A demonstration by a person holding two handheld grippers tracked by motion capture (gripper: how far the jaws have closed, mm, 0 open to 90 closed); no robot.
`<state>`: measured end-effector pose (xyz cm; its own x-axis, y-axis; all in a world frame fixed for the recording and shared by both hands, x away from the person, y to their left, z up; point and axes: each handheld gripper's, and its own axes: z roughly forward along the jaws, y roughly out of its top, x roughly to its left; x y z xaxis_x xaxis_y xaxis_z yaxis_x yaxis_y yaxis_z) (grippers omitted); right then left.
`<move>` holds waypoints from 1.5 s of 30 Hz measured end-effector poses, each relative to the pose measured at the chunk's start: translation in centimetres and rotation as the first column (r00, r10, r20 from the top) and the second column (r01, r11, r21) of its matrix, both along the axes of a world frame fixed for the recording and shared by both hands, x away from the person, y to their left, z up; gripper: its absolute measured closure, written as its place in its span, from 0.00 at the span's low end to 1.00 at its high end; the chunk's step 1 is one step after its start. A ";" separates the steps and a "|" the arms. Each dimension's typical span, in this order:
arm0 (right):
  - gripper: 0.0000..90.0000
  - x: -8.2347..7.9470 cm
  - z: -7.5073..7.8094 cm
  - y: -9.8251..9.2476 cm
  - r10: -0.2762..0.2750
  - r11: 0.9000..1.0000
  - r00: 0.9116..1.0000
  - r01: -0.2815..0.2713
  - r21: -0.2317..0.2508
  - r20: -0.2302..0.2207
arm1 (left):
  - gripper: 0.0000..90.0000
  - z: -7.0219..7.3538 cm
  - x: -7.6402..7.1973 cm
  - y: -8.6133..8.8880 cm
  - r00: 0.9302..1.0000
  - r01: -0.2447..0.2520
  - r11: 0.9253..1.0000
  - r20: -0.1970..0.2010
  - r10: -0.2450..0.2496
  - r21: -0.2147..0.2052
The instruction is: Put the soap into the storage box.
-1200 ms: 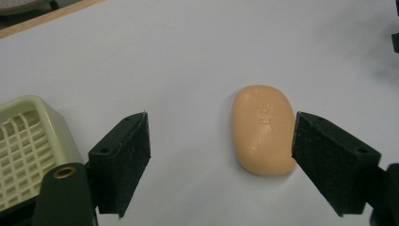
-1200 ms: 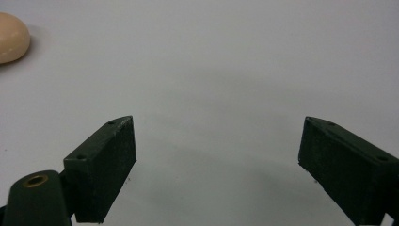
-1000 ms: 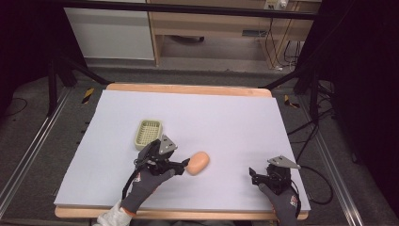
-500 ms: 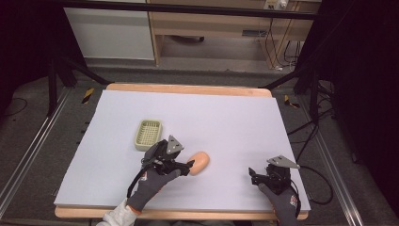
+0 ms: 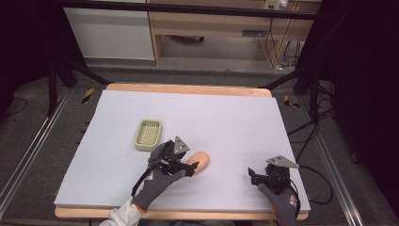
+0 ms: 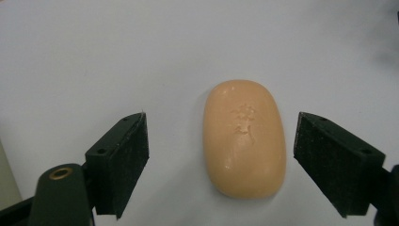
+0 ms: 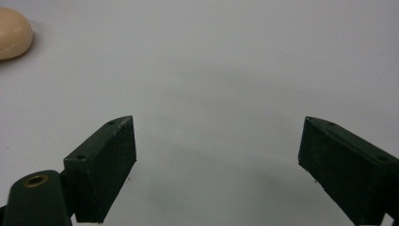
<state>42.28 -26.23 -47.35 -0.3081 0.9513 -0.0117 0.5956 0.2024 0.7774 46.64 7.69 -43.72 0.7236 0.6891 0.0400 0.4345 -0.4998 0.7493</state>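
1. Left gripper: jaws wide apart and just been opening; pads are flat black blocks with a rough, gritty face. They straddle the soap, a clear gap on each side, no contact.
2. Soap: peach-orange oval bar, rounded edges, smooth and slightly glossy, a small stamped mark pressed into the top face. Lies flat on the table sheet, long axis running along the jaws.
3. In the high view the soap sits near the front edge, left of centre, right at the tip of the left gripper; grey gloved hand behind it.
4. Right gripper: jaws open wide over bare sheet, nothing between them. In the high view it sits at the front right, well apart from the soap.
5. Sheet: matte pale lavender-white, smooth, laid over a wooden board with a light wood rim showing.
6. Farther back, left of the soap: small tray, pale green plastic, rectangular, rounded corners, grid-slotted floor. Near the left gripper, not touching.
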 end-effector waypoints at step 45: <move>0.13 0.1 0.0 0.1 0.008 1.000 1.000 -0.008 0.001 -0.012 | 0.26 -3.0 1.6 -3.5 0.996 0.050 0.993 -0.083 -0.041 0.106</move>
